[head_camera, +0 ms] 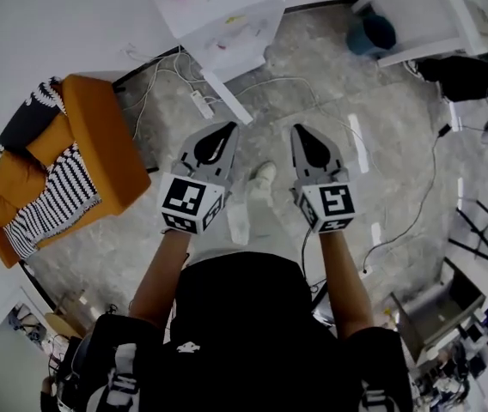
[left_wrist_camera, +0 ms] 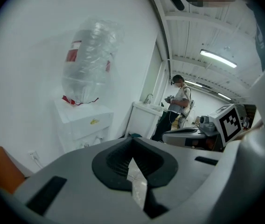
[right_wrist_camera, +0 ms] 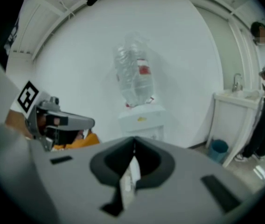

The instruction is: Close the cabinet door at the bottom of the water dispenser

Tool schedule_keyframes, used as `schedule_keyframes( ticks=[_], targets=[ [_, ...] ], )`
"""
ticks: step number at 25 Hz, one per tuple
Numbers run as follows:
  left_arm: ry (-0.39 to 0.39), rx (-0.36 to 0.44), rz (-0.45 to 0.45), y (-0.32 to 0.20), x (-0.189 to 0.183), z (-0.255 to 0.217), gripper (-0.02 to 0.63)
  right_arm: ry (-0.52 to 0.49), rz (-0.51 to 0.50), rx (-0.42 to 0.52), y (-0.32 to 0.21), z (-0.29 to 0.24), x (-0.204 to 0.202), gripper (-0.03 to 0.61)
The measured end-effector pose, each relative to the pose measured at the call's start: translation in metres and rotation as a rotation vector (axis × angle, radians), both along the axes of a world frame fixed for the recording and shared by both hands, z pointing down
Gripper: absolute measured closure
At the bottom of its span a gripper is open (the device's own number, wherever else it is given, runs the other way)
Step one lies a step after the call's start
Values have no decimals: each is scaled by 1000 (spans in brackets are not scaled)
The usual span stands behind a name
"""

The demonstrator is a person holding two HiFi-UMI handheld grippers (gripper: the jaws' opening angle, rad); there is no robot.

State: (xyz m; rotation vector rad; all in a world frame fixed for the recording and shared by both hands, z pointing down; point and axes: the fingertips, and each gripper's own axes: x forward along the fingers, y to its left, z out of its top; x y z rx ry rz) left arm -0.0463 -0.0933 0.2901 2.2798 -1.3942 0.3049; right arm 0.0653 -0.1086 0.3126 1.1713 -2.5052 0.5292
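Note:
The white water dispenser (head_camera: 227, 15) stands against the wall at the top of the head view, with a clear bottle (left_wrist_camera: 88, 62) upside down on it. A narrow white panel (head_camera: 225, 97) juts from its foot over the floor; it looks like the open cabinet door seen edge-on. Both grippers hang side by side in mid-air, well short of the dispenser and pointing toward it. The left gripper (head_camera: 229, 127) has its tips together with nothing between them. So does the right gripper (head_camera: 298, 130). In both gripper views the jaws hide the dispenser's lower part.
An orange sofa (head_camera: 64, 170) with striped cushions sits at the left. A power strip (head_camera: 201, 103) and cables lie on the floor by the dispenser. A white sink table (head_camera: 416, 15) and a blue bin (head_camera: 371, 33) stand at the right. A person (left_wrist_camera: 179, 101) stands beyond the sink.

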Motion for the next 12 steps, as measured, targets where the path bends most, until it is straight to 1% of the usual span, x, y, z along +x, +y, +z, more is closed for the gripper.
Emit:
schedule_keyframes(
  ticks=[3,7,12],
  targets=[
    [10,-20,45,0,-4,21,603,22,20,-24,2,25,-9,545],
    [14,-40,82,3,-16,58,603,52,42,-54,5,64,-24,545],
    [-1,-92,115,10,-32,104,603,83,18,-115,11,112,-45,545]
  ],
)
